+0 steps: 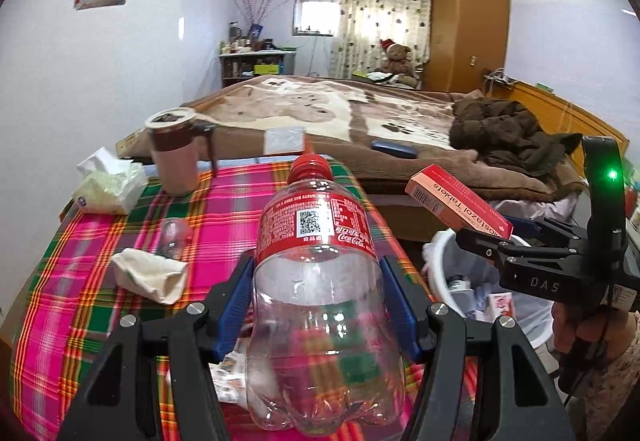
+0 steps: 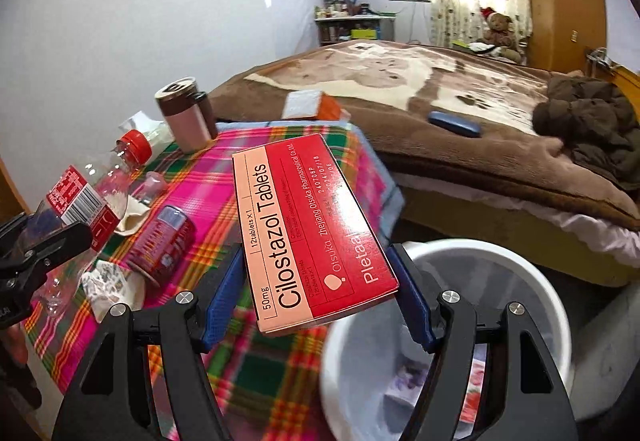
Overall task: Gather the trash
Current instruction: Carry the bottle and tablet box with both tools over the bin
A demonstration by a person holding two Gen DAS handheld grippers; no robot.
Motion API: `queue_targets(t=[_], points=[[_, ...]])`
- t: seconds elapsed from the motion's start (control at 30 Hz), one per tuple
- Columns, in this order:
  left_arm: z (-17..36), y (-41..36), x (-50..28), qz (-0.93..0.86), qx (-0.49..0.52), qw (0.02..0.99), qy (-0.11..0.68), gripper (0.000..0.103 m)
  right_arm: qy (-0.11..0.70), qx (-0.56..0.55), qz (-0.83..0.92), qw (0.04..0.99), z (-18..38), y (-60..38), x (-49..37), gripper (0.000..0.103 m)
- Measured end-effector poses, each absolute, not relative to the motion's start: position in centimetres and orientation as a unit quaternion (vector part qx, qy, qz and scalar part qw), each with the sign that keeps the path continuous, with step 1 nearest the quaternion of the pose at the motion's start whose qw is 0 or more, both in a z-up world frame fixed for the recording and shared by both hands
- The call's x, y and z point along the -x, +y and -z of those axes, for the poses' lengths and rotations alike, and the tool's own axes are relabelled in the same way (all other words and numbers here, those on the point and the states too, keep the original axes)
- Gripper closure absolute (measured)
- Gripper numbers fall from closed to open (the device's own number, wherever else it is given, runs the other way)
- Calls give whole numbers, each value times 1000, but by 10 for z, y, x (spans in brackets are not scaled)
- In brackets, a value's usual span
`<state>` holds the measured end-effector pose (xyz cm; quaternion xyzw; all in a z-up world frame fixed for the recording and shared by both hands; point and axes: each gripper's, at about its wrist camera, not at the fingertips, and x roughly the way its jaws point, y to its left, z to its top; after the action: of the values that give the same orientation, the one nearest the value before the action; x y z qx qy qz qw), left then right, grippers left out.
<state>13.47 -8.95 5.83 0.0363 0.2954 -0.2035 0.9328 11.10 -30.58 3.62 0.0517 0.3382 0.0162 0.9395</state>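
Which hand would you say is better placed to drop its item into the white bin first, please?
Probably the right. The right gripper already holds the tablet box at the white bin rim, while the left gripper, gripping the empty cola bottle, is over the plaid tablecloth.

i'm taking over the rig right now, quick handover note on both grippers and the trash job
Left gripper: shut on the empty cola bottle, held above the plaid table.
Right gripper: shut on the tablet box, near the white bin beside the table.
Done: some trash already lies in the bin.
Left: drop box and bottle in, then collect the crumpled tissue, the small red can and the paper scraps.
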Motion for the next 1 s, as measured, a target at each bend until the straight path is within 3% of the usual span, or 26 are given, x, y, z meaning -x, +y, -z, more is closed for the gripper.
queue_targets(t=[0.5, 1.0], points=[[-48, -172, -115, 285, -54, 907, 306, 39, 341, -77, 68, 935, -31, -369, -76, 31], [-17, -246, -106, 332, -67, 875, 347, 38, 393, -91, 112, 908, 1, -410, -64, 31]])
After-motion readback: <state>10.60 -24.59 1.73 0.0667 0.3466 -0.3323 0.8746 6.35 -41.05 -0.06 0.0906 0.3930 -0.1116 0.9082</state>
